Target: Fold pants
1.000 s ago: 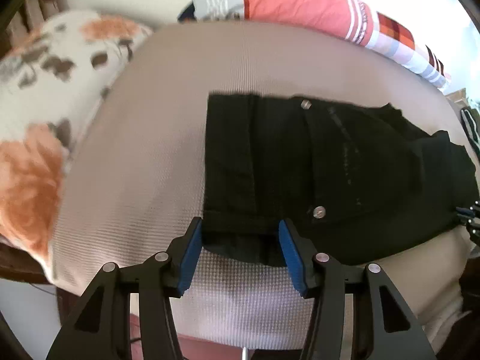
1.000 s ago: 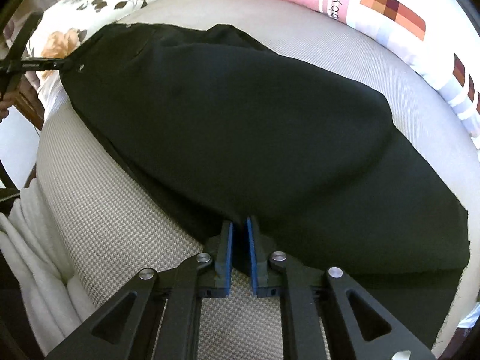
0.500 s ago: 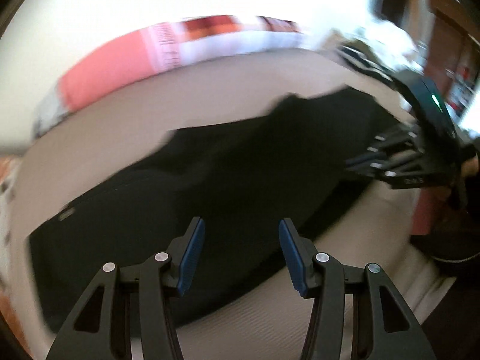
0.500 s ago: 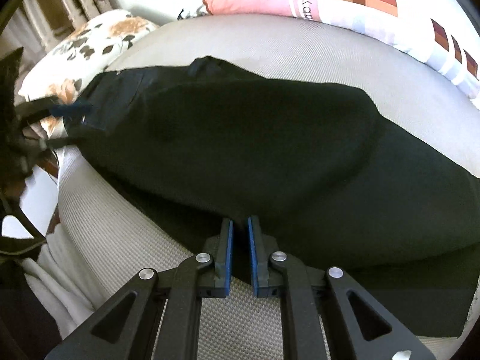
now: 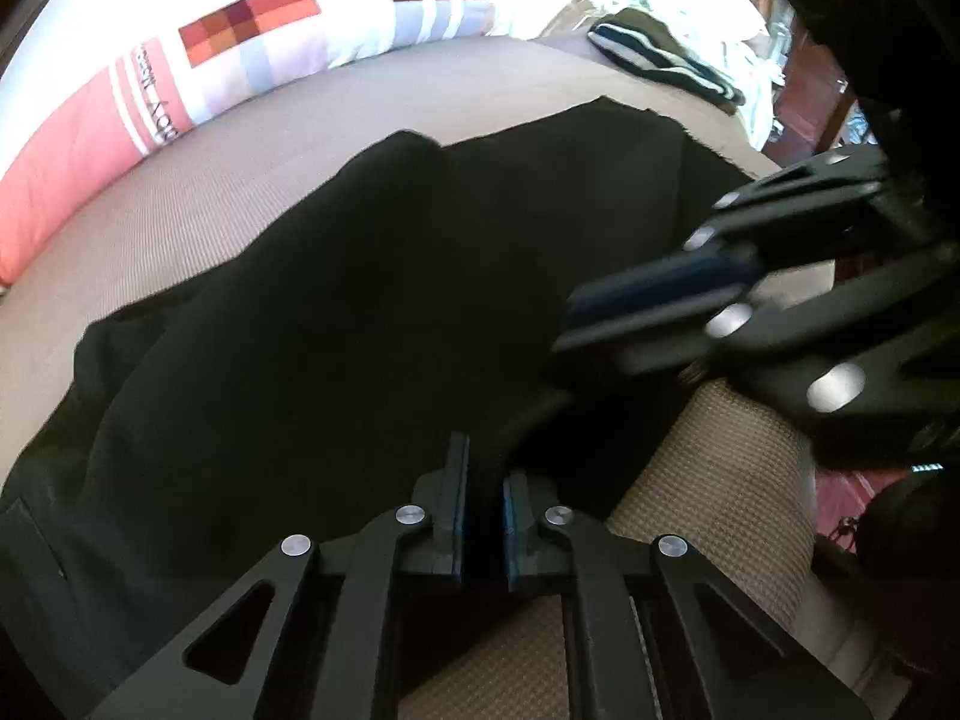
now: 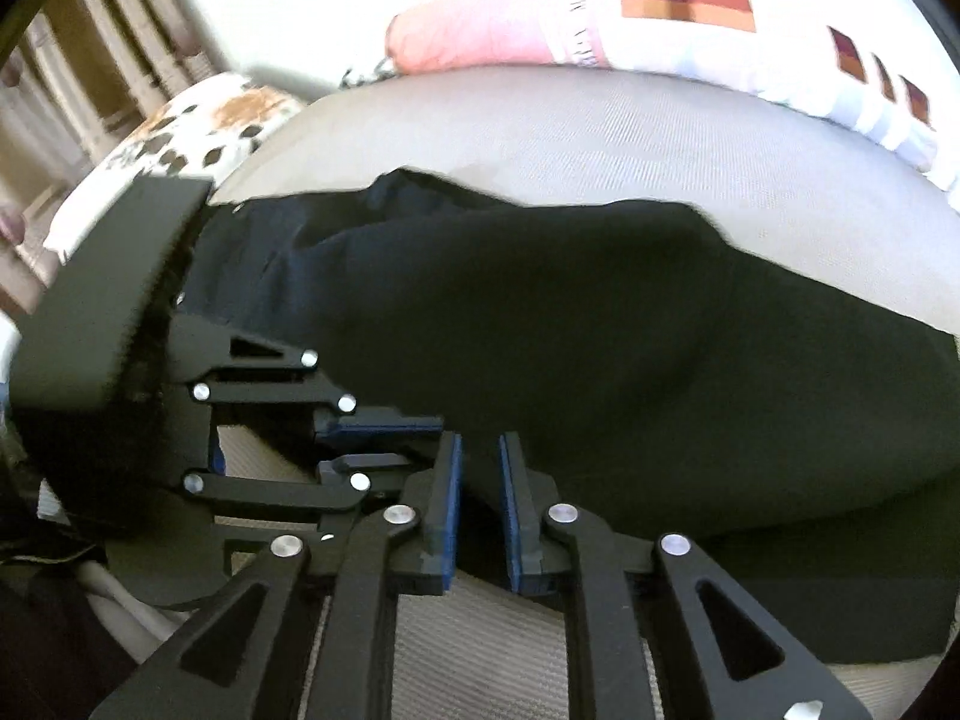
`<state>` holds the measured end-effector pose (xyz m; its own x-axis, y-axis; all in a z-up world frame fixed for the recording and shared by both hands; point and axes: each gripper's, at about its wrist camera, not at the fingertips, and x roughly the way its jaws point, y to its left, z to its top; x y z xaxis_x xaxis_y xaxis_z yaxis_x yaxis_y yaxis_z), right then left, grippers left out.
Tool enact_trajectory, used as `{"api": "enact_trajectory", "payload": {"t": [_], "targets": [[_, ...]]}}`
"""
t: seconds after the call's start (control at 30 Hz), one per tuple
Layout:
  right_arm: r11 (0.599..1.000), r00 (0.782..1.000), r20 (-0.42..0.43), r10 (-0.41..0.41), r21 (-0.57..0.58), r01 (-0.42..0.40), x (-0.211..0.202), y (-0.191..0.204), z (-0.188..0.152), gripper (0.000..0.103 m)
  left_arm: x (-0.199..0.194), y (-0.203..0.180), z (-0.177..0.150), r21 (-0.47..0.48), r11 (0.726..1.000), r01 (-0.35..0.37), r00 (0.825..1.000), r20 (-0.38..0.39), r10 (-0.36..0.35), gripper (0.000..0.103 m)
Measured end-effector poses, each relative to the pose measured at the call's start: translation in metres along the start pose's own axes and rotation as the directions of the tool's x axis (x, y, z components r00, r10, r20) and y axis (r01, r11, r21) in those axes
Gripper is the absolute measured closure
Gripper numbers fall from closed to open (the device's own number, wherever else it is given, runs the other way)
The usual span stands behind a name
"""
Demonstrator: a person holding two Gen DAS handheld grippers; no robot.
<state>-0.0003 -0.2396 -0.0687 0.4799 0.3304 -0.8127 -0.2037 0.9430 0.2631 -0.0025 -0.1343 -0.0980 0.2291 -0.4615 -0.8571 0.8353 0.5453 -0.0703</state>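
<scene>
Black pants lie lengthwise across a beige bed cover. My left gripper is shut on the near edge of the pants, with dark cloth pinched between its blue pads. In the right wrist view it comes in from the left, close beside my right gripper. The right gripper's jaws are opening, and the edge of the pants still lies in the gap between them. In the left wrist view the right gripper shows blurred on the right, over the same edge of the pants.
A pink and white striped pillow lies along the far side of the bed, a floral pillow at its left end. A pile of striped clothes sits past the bed's right end. The bed cover's near edge drops off just below the grippers.
My left gripper left the waistband end open, swept along the pants to the right gripper's side and shut on the cloth there. The right gripper's jaws parted a little.
</scene>
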Motion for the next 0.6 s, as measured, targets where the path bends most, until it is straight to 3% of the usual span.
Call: {"api": "enact_trajectory", "payload": {"t": [0.1,0.17,0.37,0.5,0.6], "targets": [[0.994,0.998,0.054,-0.039,0.109,0.033,-0.02,-0.032,-0.002,0.076,-0.001,-0.002,-0.002,-0.006,1.0,-0.002,1.0,0.009,0.002,0.095],[0.974,0.993,0.076,-0.091,0.215,0.073,-0.032,-0.067,-0.006,0.065,-0.002,-0.002,-0.004,-0.008,1.0,-0.008,1.0,0.016,0.008,0.095],[0.815,0.972,0.054,-0.227,0.557,0.16,-0.053,-0.171,-0.03,0.063,-0.003,-0.002,-0.008,-0.032,0.999,-0.003,1.0,0.015,0.003,0.095],[0.704,0.98,0.063,-0.187,0.705,0.089,-0.05,-0.214,-0.046,0.061,-0.003,-0.001,-0.009,-0.034,0.999,0.001,1.0,0.013,0.0,0.094],[0.64,0.981,0.12,-0.153,0.768,0.006,-0.046,-0.233,-0.05,0.061,-0.003,-0.001,-0.009,-0.041,0.999,0.001,1.0,0.012,-0.001,0.094]]}}
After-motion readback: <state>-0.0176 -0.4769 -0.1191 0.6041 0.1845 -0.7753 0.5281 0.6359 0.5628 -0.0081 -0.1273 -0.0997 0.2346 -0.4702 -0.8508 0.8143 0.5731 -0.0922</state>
